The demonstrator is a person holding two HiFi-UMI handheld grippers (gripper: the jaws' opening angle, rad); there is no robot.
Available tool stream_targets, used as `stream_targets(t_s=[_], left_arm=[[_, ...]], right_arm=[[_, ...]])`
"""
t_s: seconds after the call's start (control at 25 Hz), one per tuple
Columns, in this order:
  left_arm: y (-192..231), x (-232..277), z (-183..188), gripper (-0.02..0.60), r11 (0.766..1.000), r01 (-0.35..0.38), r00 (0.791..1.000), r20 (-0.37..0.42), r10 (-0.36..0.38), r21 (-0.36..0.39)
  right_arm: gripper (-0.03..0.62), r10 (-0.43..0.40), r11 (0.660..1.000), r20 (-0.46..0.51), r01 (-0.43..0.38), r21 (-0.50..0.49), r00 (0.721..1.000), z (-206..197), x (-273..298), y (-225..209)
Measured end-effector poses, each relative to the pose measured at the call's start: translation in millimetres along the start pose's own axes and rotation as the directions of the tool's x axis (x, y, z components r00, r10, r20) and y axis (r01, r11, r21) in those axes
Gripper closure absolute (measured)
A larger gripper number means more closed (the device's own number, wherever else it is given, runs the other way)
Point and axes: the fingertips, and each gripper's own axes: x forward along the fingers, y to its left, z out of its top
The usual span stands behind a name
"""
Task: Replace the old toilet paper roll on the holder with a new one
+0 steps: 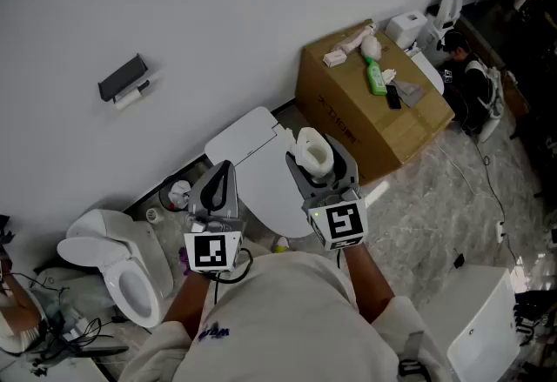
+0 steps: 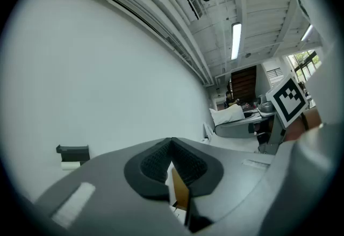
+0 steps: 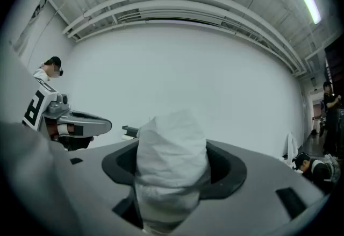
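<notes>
A black holder (image 1: 123, 77) hangs on the white wall at the upper left, with a thin white old roll (image 1: 130, 97) under it. In the left gripper view the holder (image 2: 72, 150) and the old roll (image 2: 69, 165) show small at the far left. My left gripper (image 1: 221, 171) is shut and empty, its pads (image 2: 161, 162) pressed together. My right gripper (image 1: 318, 166) is shut on a new white toilet paper roll (image 1: 313, 150). That roll (image 3: 172, 159) fills the gap between the right jaws, and the holder (image 3: 129, 131) peeks out behind it. Both grippers are well short of the wall.
A white toilet (image 1: 122, 271) stands at the lower left and a white lid (image 1: 252, 145) lies below the grippers. A cardboard box (image 1: 374, 123) with a green bottle (image 1: 375, 77) and other small items sits at the right. A person (image 1: 474, 84) crouches at the far right.
</notes>
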Motion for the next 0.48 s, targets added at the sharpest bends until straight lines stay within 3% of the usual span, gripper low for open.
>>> stream_targets(t_s=[0.48], left_arm=[[-16, 20, -10, 0.578, 0.997, 0.061, 0.997, -0.045, -0.058, 0.052]], right_arm=[[0.296, -0.032, 0.997, -0.024, 0.034, 0.065, 0.999, -17, -12, -20]])
